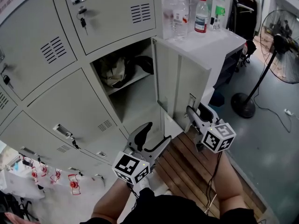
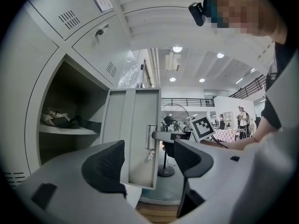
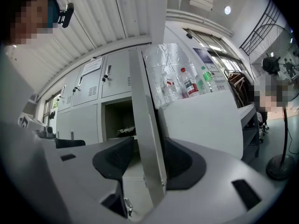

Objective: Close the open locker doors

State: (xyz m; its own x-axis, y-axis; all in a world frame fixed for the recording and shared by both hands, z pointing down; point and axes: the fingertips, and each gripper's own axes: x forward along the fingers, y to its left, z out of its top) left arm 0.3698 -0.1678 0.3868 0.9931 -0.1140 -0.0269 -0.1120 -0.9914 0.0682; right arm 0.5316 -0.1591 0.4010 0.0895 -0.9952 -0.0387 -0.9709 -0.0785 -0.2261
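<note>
Seen from the head camera, the person's forearms enter at 6 o'clock, over wooden slats (image 1: pixel 187 167). The left gripper (image 1: pixel 158 132) sits just below centre. Its jaws are released, wide apart, and hold nothing. Its own view looks between them at the inner face of the open locker door (image 1: pixel 180 80) beyond.

The right gripper (image 1: pixel 194 112) is at 4 o'clock, at the door's free edge. In its own view that edge stands upright between the jaws. The jaws are not clenched, and a gap shows beside the left pad.

The door juts out toward the viewer at 1 o'clock, hinged on the right side of the open compartment (image 1: pixel 126 90). The compartment has bundled items on its shelf. The neighbouring doors from 9 to 11 o'clock are closed.

Farther off, bottles (image 1: pixel 201 15) stand on a white cabinet at 1 o'clock, and a floor fan (image 1: pixel 280 45) stands at 2 o'clock.

To close the door well, the right gripper should probably keep the edge between its pads and swing it leftward along the hinge arc. The left gripper should keep out of the door's path, and the door should be pushed flush at the end.
</note>
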